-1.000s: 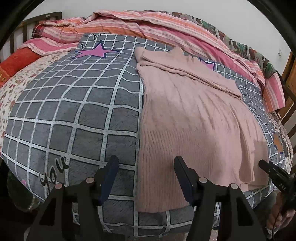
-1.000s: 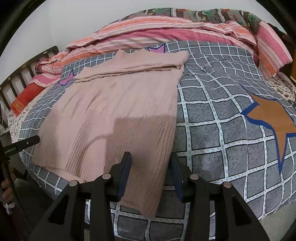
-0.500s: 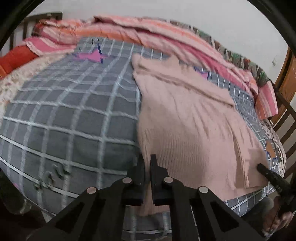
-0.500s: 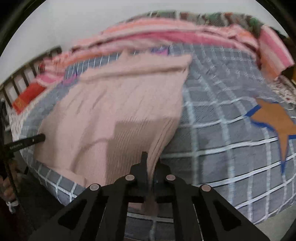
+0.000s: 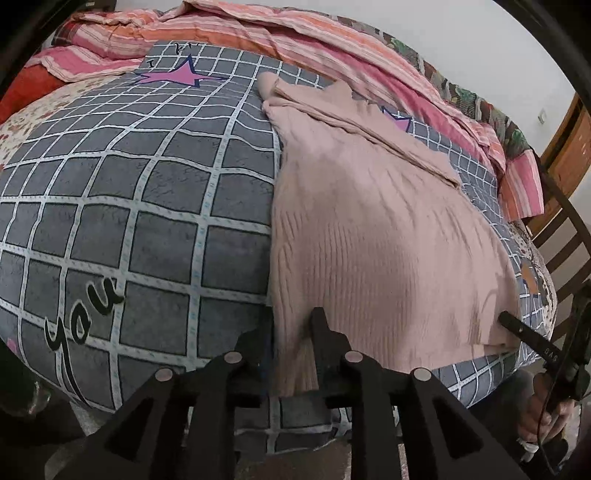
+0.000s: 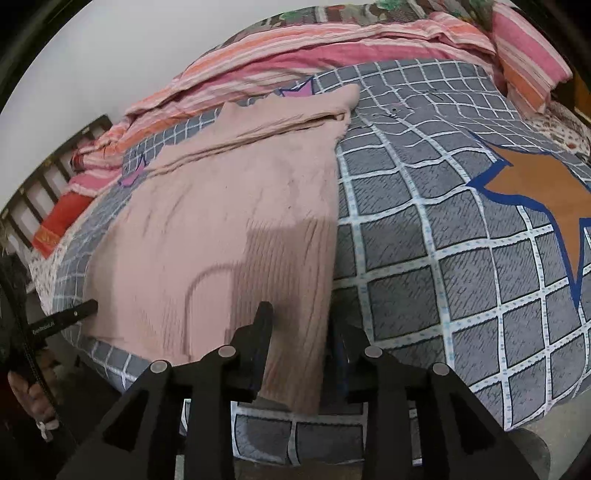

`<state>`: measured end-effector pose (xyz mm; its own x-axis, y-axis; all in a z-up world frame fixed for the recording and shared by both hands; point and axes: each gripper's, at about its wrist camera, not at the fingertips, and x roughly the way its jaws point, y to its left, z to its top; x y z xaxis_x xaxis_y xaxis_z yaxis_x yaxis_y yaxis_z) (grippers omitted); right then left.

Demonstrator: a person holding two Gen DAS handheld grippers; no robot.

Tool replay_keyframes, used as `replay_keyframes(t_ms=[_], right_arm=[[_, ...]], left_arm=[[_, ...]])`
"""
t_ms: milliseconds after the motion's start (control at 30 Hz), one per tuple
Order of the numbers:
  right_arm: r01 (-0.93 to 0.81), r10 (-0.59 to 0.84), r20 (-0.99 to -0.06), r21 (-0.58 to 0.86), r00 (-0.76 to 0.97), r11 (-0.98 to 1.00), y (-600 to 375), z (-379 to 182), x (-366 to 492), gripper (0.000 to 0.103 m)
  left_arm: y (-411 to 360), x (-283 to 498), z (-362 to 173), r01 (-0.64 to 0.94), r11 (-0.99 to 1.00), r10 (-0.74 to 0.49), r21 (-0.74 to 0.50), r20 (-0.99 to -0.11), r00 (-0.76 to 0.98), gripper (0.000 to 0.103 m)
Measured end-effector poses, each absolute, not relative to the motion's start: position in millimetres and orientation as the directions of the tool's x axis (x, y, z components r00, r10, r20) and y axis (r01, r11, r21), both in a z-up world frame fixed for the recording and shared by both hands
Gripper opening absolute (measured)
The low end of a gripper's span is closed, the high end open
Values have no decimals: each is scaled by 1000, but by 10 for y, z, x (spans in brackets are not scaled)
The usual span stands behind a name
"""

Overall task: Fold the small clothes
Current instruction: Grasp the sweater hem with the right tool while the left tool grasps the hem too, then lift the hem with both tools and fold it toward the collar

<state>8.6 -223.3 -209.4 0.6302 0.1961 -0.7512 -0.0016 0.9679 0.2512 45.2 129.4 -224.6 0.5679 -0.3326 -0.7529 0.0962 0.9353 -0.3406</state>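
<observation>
Left gripper (image 5: 291, 334): jaws have just been opening after a full close, now narrowly parted, with the near left corner of the pink knit sweater (image 5: 369, 236) between them; the fabric hangs down through the gap past the near edge of the bed, and whether the pads press it I cannot tell (motion blur on the hem). Right gripper (image 6: 301, 332): same case, jaws just been reopening to a slim gap, near right corner of the sweater (image 6: 229, 229) draped between the fingers, contact unclear. Each gripper's tip shows at the side of the other's view, at the opposite hem corner, with a hand (image 5: 543, 410) on its handle. The sweater lies flat, lengthwise, on the grey checked quilt (image 5: 147, 206), hem at the near edge, body running toward the far edge; its far end carries a folded-over band across the width, sleeves apparently tucked there. On the quilt: a pink star (image 5: 173, 75) toward the far left corner, an orange star (image 6: 535, 195) to the right of the sweater. Beyond the quilt, along the far edge, a bunched pink and orange striped blanket (image 5: 295, 33).
</observation>
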Motion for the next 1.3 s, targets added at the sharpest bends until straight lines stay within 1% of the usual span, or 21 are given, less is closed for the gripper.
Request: replay_keyframes(t_ms=[100, 133, 167, 267, 367, 533, 667, 833, 933, 1100, 1300], right_arm=[[-19, 200, -763, 239, 615, 971, -2166, -2152, 72, 30], [-16, 186, -769, 224, 611, 975, -2142, -2172, 82, 15], [-19, 184, -772, 217, 608, 976, -2126, -2181, 90, 5], [-36, 185, -753, 210, 632, 977, -2107, -2094, 45, 5], [-53, 229, -703, 263, 673, 963, -2170, -1930, -49, 5], [-50, 287, -635, 363, 718, 930, -2361, -1662, -83, 5], [-56, 301, -594, 395, 746, 917, -2425, -1444, -69, 5], [-61, 296, -567, 396, 769, 916, -2423, -1261, 6, 5], [-70, 295, -552, 391, 780, 918, -2418, -1173, 14, 5], [-74, 295, -557, 385, 776, 920, -2418, -1066, 133, 5], [-72, 289, -539, 388, 791, 919, -2452, -931, 248, 5]], left_arm=[[1279, 436, -2245, 78, 936, -325, -343, -756, 568, 21], [1278, 443, -2239, 73, 935, -325, -347, -757, 567, 17], [1280, 450, -2228, 74, 931, -335, -357, -756, 563, 7], [1369, 415, -2097, 76, 904, -381, -421, -711, 591, 6], [1486, 362, -1915, 91, 862, -440, -499, -646, 624, 6], [1556, 359, -1605, 123, 833, -474, -539, -582, 661, 6], [1516, 429, -1385, 134, 843, -457, -521, -563, 689, 6], [1488, 508, -1196, 140, 854, -436, -501, -544, 717, 6], [1480, 535, -1120, 159, 849, -450, -504, -532, 718, 6], [1423, 614, -997, 158, 870, -425, -466, -549, 720, 6], [1418, 750, -845, 143, 870, -409, -473, -526, 746, 6]])
